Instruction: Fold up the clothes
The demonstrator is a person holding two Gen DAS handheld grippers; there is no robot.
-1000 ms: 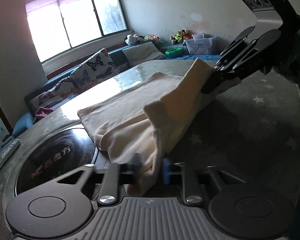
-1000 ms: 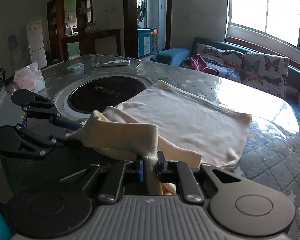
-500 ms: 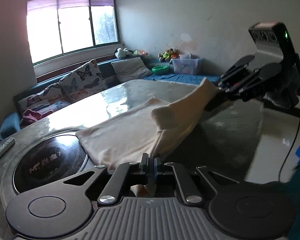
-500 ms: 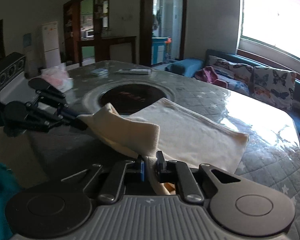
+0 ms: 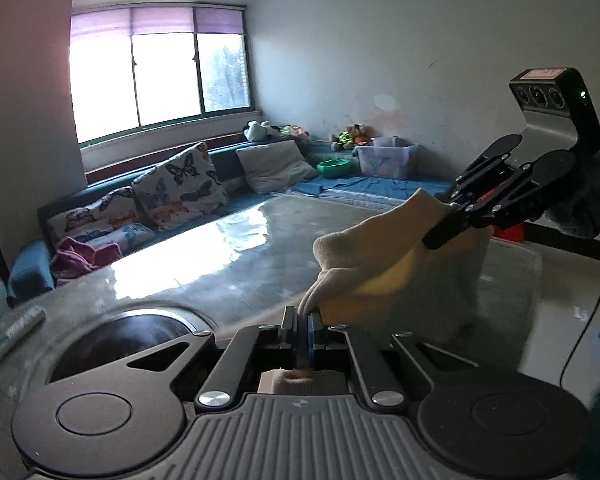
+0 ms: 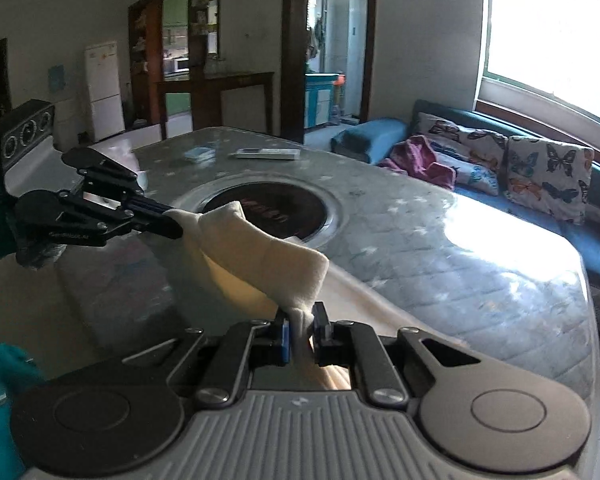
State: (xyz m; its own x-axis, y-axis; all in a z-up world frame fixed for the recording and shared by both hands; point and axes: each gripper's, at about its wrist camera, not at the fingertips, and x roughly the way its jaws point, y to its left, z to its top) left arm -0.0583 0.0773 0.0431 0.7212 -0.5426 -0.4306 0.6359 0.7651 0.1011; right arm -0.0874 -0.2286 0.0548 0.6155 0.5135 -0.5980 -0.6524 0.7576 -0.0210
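A cream cloth hangs in the air between my two grippers, above the near edge of the quilted table. My left gripper is shut on one corner of it. My right gripper is shut on the other corner. In the left wrist view the right gripper shows at the right, clamped on the cloth's far end. In the right wrist view the left gripper shows at the left, clamped on the cloth. The cloth's lower part hangs below, mostly hidden.
The table has a round dark cooktop inset in its middle. A remote and a small blue item lie at its far side. A sofa with butterfly cushions runs under the window. Toys and a plastic bin stand by the wall.
Both grippers have lifted the cloth off the table and drawn it toward the near edge. It lay spread on the table a second ago and now hangs between them.
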